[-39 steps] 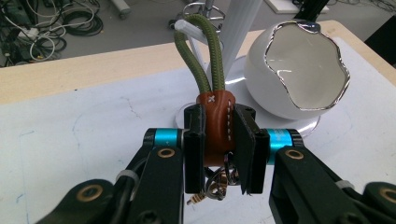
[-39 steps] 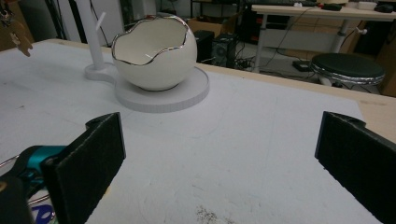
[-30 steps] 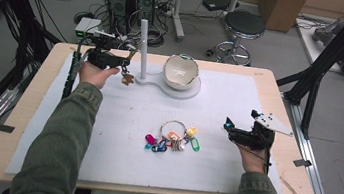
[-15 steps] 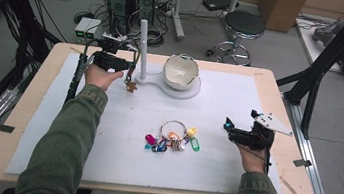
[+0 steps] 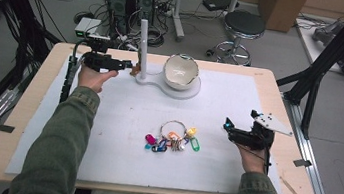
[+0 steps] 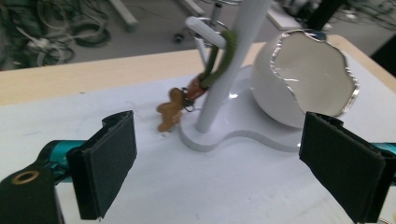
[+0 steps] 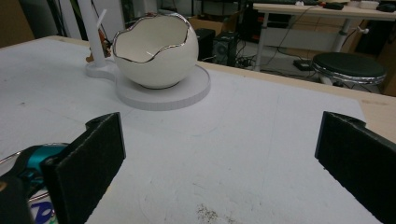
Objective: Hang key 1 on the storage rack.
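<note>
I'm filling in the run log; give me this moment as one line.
left gripper: jaws just opened, nothing between | keychain: hanging on stand peg | right gripper: open, beside key bunch | bowl: on stand base

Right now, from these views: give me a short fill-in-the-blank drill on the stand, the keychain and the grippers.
1. The gingerbread keychain hangs by a green loop from a peg on the white ____.
2. The left gripper has just been opening, and its jaws now stand ____ with nothing between them.
3. The egg-shaped bowl sits on the stand's round ____.
4. The bunch of colourful keys lies on the table between the two ____.

Missing words: stand; open; base; grippers
</note>
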